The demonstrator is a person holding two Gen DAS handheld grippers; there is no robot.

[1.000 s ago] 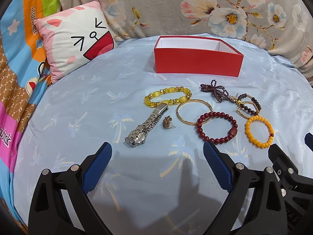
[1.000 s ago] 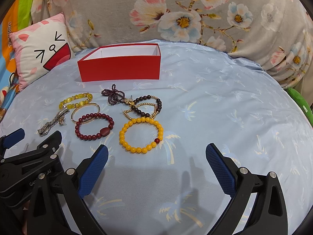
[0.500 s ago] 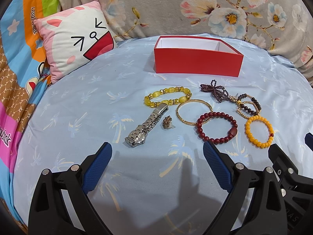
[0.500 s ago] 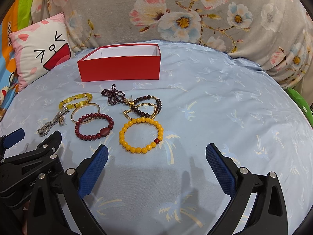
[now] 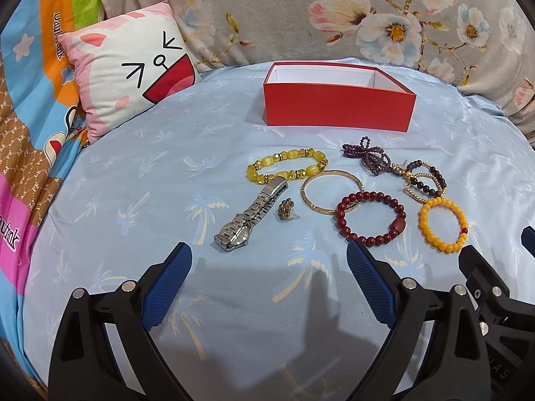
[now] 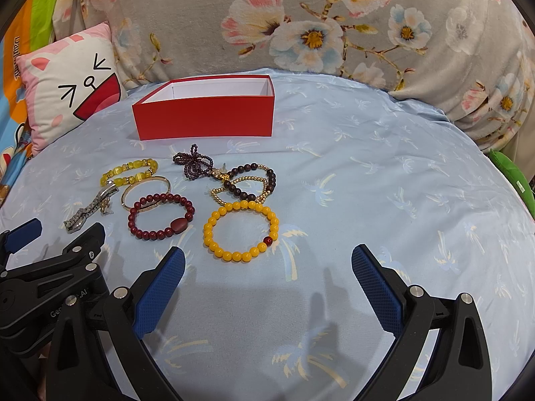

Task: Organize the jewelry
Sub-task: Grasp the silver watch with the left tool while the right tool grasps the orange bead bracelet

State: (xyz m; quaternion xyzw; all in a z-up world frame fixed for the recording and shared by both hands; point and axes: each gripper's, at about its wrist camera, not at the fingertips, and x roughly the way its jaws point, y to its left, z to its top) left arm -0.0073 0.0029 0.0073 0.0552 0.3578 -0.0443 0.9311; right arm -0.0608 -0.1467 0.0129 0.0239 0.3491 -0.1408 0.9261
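An open red box [image 5: 339, 107] [image 6: 204, 117] with a white inside stands at the back of the blue bedsheet. In front of it lie a yellow bead bracelet [image 5: 287, 166], a silver watch [image 5: 249, 220], a small earring [image 5: 285, 205], a gold bangle [image 5: 332, 191], a dark red bead bracelet [image 5: 370, 222] [image 6: 161, 215], an orange bead bracelet [image 5: 442, 224] [image 6: 241, 230], a purple bead string [image 5: 366, 158] and a brown-and-gold bracelet [image 6: 249, 183]. My left gripper [image 5: 269, 260] is open and empty, near the watch. My right gripper [image 6: 267, 265] is open and empty, just short of the orange bracelet.
A pink cartoon pillow [image 5: 132, 73] leans at the back left. A floral grey cushion [image 6: 301, 23] runs along the back. A green object [image 6: 511, 180] sits at the right edge. Striped bedding [image 5: 23, 117] lies to the left.
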